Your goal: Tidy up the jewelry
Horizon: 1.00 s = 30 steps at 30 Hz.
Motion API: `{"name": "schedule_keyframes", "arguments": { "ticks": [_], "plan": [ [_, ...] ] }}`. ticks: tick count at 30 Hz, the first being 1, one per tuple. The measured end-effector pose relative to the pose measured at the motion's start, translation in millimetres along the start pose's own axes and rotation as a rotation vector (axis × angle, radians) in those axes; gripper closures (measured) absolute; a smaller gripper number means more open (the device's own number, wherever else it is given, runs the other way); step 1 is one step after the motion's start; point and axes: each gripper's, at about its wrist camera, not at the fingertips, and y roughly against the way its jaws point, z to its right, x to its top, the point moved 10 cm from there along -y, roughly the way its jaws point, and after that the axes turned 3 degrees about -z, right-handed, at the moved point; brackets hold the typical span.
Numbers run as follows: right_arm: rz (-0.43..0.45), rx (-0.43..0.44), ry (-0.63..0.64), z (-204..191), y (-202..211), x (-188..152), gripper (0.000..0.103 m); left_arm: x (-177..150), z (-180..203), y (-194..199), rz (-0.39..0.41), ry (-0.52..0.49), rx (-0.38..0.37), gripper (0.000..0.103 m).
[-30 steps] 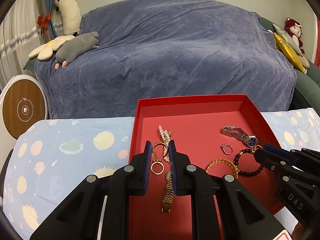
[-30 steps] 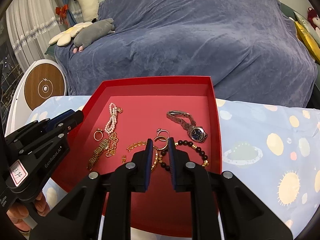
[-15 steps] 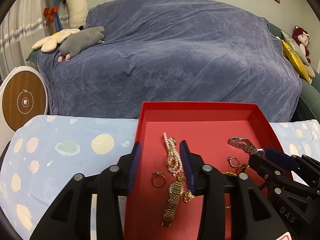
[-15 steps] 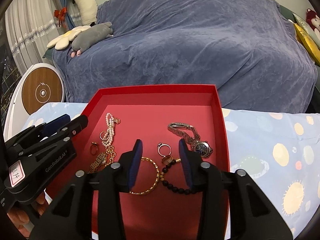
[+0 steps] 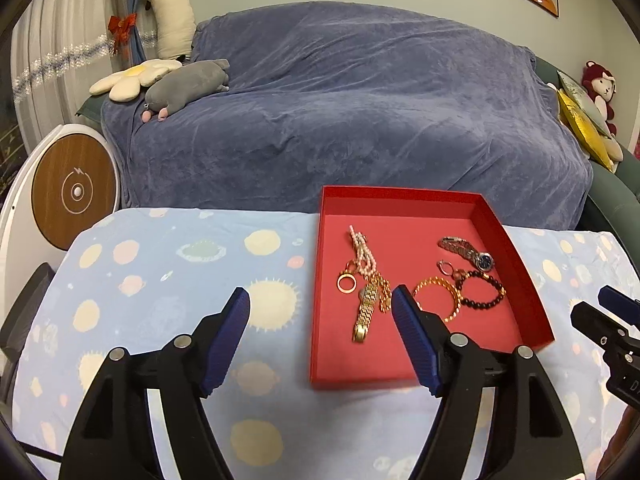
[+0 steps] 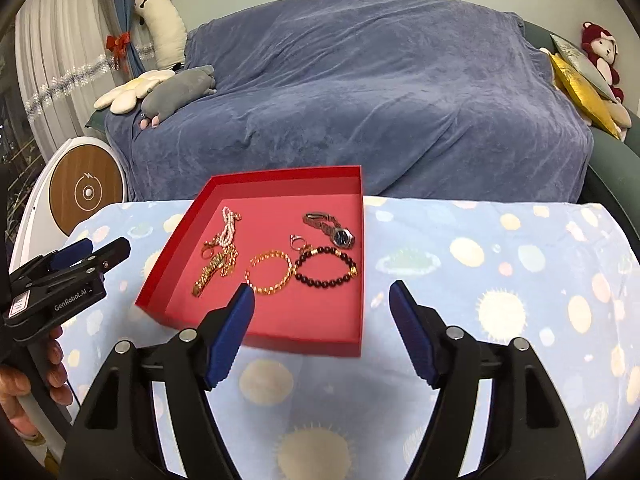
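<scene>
A red tray (image 5: 524,280) (image 6: 168,252) sits on the planet-print tablecloth. In it lie a pearl bracelet (image 5: 363,250) (image 6: 228,226), a gold ring (image 5: 345,282), a gold watch (image 5: 366,312) (image 6: 210,274), a gold chain bracelet (image 5: 437,298) (image 6: 270,274), a black bead bracelet (image 5: 482,290) (image 6: 326,268), a small silver ring (image 5: 444,267) (image 6: 296,241) and a silver watch (image 5: 466,252) (image 6: 330,229). My left gripper (image 5: 321,308) is wide open and empty, above the tray's near left edge. My right gripper (image 6: 322,302) is wide open and empty, above the tray's near right part.
A sofa under a blue blanket (image 5: 360,100) stands behind the table, with plush toys (image 5: 184,88) on its left and cushions (image 5: 584,128) on its right. A round wooden-faced device (image 5: 74,192) stands at the left. The tablecloth (image 6: 500,264) spreads on both sides of the tray.
Both grippers have opened wide and pulled back and up from the tray. The jewelry they were over now lies in the tray.
</scene>
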Motion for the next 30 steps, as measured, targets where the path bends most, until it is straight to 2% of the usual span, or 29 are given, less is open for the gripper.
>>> {"name": "schedule_keyframes", "arguments": {
  "ticks": [7,11,14,19,26,30],
  "plan": [
    [0.001,-0.006,-0.002,-4,38,-52,0.025,-51,2,41,-0.009,0.0,-0.004,0.023],
    [-0.02,0.017,-0.031,-9,41,-69,0.025,-71,12,43,-0.028,0.005,-0.015,0.022],
    [-0.016,-0.008,-0.035,-10,38,-76,0.024,-83,16,37,-0.041,0.007,-0.011,0.021],
    [-0.022,-0.088,0.016,-8,23,-84,0.022,-96,13,21,-0.06,0.004,0.031,0.021],
    [0.006,-0.107,0.045,-17,15,-84,0.013,-100,10,14,-0.059,-0.005,0.064,0.021],
    [0.001,-0.117,0.071,-23,9,-87,0.009,-97,14,17,-0.043,-0.027,0.07,0.017]
  ]
}}
